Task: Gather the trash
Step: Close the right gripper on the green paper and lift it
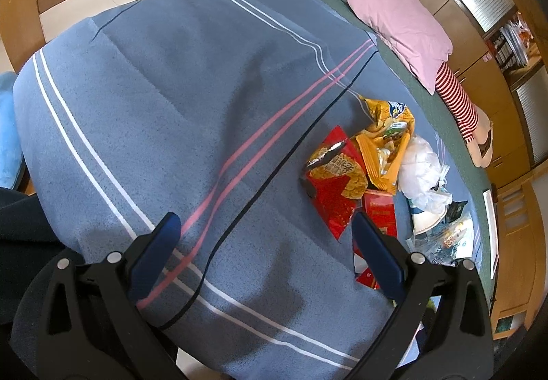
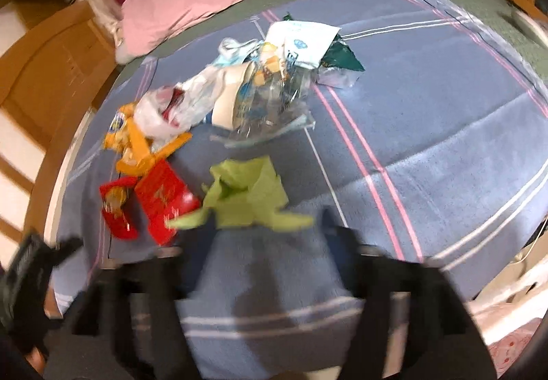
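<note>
A scatter of trash is seen on the blue striped blanket [image 1: 191, 99] spread over the bed. In the right wrist view, a crumpled sheet of lime-green paper [image 2: 246, 195] is found lying directly ahead of the right hand-held gripper [image 2: 270, 226], just beyond its blurred dark fingers and seemingly not yet touched; its long axis is laid crosswise to the fingers. The right hand-held gripper is judged to be spread apart with nothing held, though blur softens the edges. Left of the green paper, a red foil snack packet [image 2: 164, 198] is noted, and beyond it an orange-yellow chip bag [image 2: 137, 143], a white crumpled plastic bag [image 2: 178, 109] and a clear plastic wrapper [image 2: 270, 106]. From the left wrist view, the left hand-held gripper [image 1: 263, 229] is shown released and empty above bare blanket, the red foil packet [image 1: 334, 181] lying off to its right. The right hand is judged nearer the green paper, so a short forward reach is probably called for. A pink pillow [image 1: 400, 24] is left at the bed's far side.
</note>
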Demonstrator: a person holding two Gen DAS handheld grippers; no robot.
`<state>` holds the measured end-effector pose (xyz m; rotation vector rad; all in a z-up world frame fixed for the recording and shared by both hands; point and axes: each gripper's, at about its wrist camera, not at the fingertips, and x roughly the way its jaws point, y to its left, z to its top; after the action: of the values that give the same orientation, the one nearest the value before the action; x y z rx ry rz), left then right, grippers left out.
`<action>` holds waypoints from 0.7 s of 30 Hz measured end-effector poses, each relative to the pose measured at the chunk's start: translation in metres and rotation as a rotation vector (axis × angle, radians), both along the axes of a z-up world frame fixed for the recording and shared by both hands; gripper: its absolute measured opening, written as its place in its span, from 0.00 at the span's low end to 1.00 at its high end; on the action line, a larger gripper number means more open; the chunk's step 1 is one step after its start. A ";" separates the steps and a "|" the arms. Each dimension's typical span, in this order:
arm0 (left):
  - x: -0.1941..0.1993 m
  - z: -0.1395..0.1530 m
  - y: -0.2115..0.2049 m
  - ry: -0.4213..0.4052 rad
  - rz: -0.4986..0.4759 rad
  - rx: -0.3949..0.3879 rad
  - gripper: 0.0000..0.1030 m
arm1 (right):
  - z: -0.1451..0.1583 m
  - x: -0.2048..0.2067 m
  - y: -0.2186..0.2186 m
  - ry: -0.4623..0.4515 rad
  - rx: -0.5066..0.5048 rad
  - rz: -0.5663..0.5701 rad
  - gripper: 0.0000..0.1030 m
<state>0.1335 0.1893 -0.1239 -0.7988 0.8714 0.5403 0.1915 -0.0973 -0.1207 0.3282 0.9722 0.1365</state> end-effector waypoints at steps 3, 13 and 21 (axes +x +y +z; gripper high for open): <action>0.000 0.000 0.000 0.000 -0.003 0.003 0.97 | -0.008 0.022 0.011 0.027 -0.020 0.005 0.66; 0.000 0.000 -0.001 0.004 -0.008 0.009 0.97 | -0.029 0.051 0.041 0.037 -0.133 0.013 0.47; 0.002 0.000 -0.002 0.007 -0.010 0.014 0.97 | -0.016 0.028 0.018 0.008 -0.099 -0.028 0.42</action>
<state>0.1351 0.1877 -0.1235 -0.7797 0.8764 0.5402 0.2190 -0.0796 -0.1371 0.2519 0.9787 0.0615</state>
